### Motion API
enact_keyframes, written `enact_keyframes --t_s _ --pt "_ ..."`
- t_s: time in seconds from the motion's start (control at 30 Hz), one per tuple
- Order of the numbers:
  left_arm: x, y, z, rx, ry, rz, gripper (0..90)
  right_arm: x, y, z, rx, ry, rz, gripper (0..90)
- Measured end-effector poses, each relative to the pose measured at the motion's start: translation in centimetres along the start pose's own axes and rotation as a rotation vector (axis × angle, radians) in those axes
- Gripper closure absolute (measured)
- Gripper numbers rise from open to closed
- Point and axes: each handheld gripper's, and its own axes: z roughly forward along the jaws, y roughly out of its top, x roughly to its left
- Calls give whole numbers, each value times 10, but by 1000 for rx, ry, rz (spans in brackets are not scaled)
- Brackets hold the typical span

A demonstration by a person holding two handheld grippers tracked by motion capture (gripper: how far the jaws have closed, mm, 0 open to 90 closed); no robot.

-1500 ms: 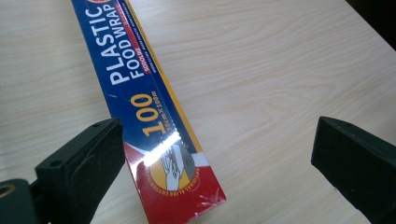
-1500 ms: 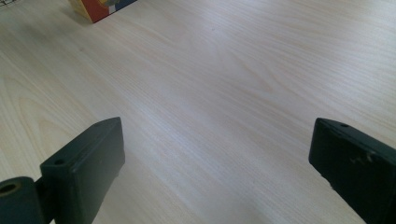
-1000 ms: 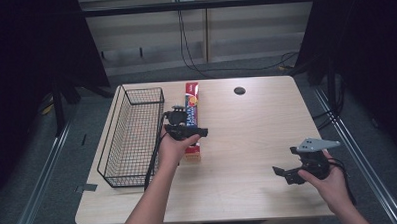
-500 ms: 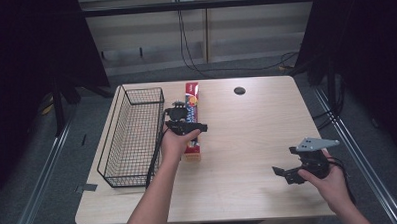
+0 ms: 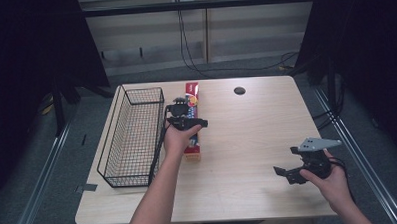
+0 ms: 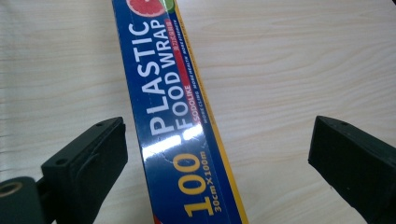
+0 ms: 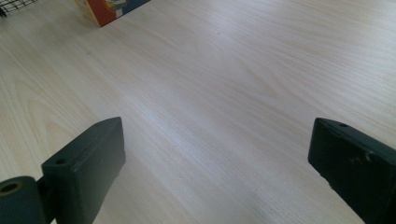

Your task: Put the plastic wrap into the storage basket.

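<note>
- Your left gripper (image 6: 205, 154) has slid forward along the plastic wrap box (image 6: 180, 116) and hangs above it, jaws wide either side.
- Wire basket (image 5: 132, 137) sits just left.
- Your right gripper (image 5: 288, 173) waits wide, well apart over bare worktop (image 7: 233, 93).

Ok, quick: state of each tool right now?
Left tool: open, jaws straddling the plastic wrap box, not gripping it.
Right tool: open, empty, above bare table.
</note>
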Motion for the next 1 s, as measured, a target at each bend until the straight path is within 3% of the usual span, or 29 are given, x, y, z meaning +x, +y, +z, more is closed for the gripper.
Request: enact_keyframes --t_s 0.6,1.0 --pt "1 5 25 -18 80 -16 103 -2 1 -1 -5 6 2 35" --pt "7 7 31 -5 138 -40 249 -3 1 -1 -9 12 3 37"
